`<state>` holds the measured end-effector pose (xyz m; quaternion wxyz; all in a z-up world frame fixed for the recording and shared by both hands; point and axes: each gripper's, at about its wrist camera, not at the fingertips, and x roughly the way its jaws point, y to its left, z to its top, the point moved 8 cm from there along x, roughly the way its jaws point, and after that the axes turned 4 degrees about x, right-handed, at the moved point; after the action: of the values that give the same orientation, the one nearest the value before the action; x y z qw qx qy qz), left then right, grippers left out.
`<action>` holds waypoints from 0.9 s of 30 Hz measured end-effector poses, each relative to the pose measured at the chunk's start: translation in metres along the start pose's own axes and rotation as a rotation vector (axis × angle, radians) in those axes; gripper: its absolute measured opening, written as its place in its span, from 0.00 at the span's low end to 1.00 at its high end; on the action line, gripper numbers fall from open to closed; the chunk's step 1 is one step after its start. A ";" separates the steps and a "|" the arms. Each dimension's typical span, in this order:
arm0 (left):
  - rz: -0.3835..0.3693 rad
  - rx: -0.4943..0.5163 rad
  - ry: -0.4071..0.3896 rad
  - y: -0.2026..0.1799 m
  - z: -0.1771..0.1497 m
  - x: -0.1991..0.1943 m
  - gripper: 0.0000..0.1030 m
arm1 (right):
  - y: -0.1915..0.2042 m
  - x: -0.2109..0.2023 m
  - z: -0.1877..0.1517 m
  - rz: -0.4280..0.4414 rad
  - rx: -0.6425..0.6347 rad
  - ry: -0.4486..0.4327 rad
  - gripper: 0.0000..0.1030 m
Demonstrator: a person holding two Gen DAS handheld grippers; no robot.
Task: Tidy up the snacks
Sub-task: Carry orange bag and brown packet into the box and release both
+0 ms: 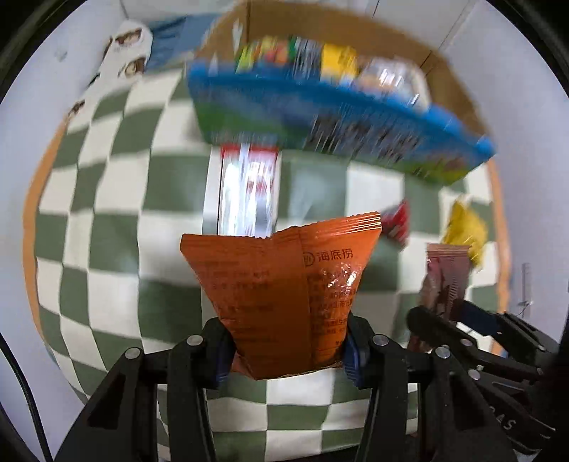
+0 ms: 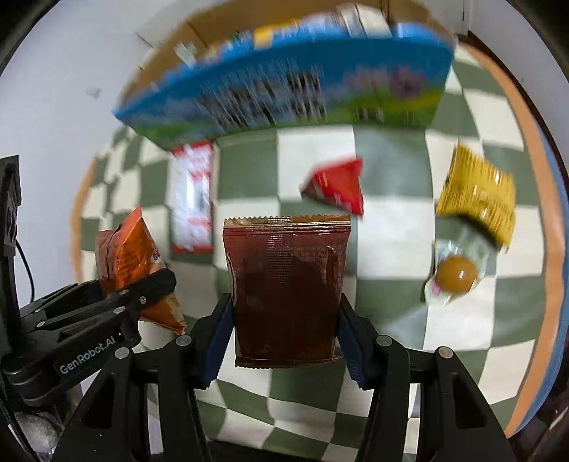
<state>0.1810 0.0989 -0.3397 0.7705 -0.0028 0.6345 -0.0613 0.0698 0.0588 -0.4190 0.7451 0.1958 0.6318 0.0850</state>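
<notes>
1. On my left wrist camera the left gripper (image 1: 286,350) is clamped on an orange packet (image 1: 281,284), which stands upright between the 2 fingers above the green-and-white checked cloth (image 1: 106,227)
2. On my right wrist camera the right gripper (image 2: 282,336) pinches a dark brown sachet (image 2: 286,291) by both side edges, held upright over the same cloth
3. Only the right view shows me a clear wrapper with a round amber sweet (image 2: 457,275) lying on the cloth, touching a yellow packet (image 2: 476,199)
4. Only the left view shows a white fabric with brown animal faces (image 1: 128,53) at the far left
5. Both views show the blue box (image 1: 320,121) full of snacks, with a cardboard box (image 1: 355,32) behind it, a red-and-white pack (image 1: 249,192) just in front of it and a small red packet (image 2: 336,186) nearby; all are motion-blurred
6. I read printed Chinese characters on the orange packet, and "GenRobot.AI" on the left gripper's body in the right view; the blue box's print is too smeared to read
</notes>
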 end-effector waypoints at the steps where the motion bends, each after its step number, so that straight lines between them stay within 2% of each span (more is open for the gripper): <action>1: -0.009 0.003 -0.022 0.000 0.010 -0.011 0.45 | 0.000 -0.010 0.010 0.011 -0.003 -0.016 0.56; 4: -0.045 0.004 -0.075 0.011 0.045 -0.039 0.45 | 0.009 -0.042 0.036 0.027 -0.025 -0.076 0.56; 8: -0.038 0.020 -0.128 0.013 0.087 -0.063 0.45 | 0.007 -0.080 0.070 0.026 -0.055 -0.149 0.56; 11: -0.021 0.028 -0.152 0.020 0.114 -0.077 0.45 | 0.013 -0.092 0.099 0.022 -0.072 -0.184 0.56; 16: 0.024 0.035 -0.160 0.031 0.164 -0.078 0.45 | 0.026 -0.100 0.138 0.019 -0.099 -0.218 0.56; 21: 0.036 0.012 -0.093 0.046 0.201 -0.054 0.45 | 0.036 -0.087 0.177 0.034 -0.087 -0.211 0.56; 25: 0.018 -0.003 0.021 0.053 0.223 -0.018 0.45 | 0.041 -0.062 0.207 0.054 -0.053 -0.172 0.56; 27: -0.019 -0.016 0.086 0.052 0.227 -0.001 0.45 | 0.042 -0.046 0.218 0.067 -0.034 -0.139 0.56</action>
<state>0.4077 0.1342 -0.2990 0.7419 -0.0123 0.6674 -0.0636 0.2788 0.0399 -0.3328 0.7873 0.2094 0.5700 0.1068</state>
